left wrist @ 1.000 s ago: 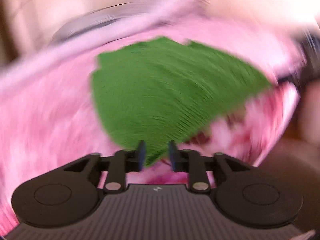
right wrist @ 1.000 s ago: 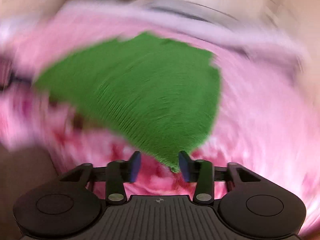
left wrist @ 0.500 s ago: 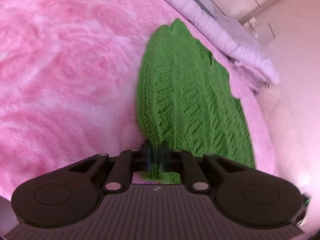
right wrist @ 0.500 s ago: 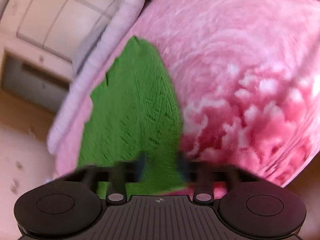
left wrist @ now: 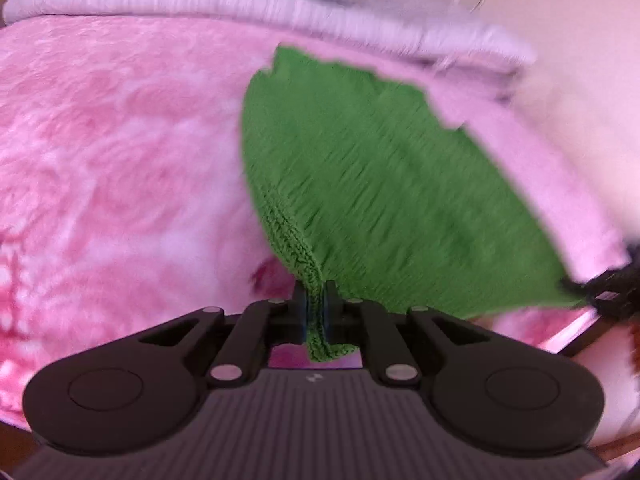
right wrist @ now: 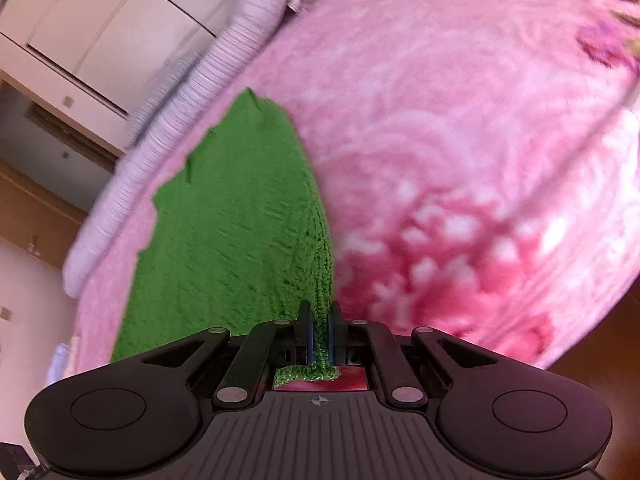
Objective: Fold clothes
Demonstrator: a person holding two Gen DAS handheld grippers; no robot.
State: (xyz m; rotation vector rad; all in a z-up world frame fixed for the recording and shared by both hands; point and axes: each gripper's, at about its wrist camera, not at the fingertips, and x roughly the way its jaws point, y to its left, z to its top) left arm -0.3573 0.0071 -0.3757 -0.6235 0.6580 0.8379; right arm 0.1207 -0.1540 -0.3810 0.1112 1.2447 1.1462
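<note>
No legible text, labels or numbers anywhere. Only small embossed marks on each gripper body (a logo-like shape, too small to read).

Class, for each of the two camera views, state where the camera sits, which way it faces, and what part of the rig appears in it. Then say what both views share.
Left wrist: sits on the left gripper, looking forward along its fingers across the green knit on the pink blanket; its own fingers show, and another dark gripper at the right edge.
Right wrist: sits on the right gripper, facing along the knit towards white cabinets; its own fingers show.
Shared: knit, blanket, lilac bedding.
</note>
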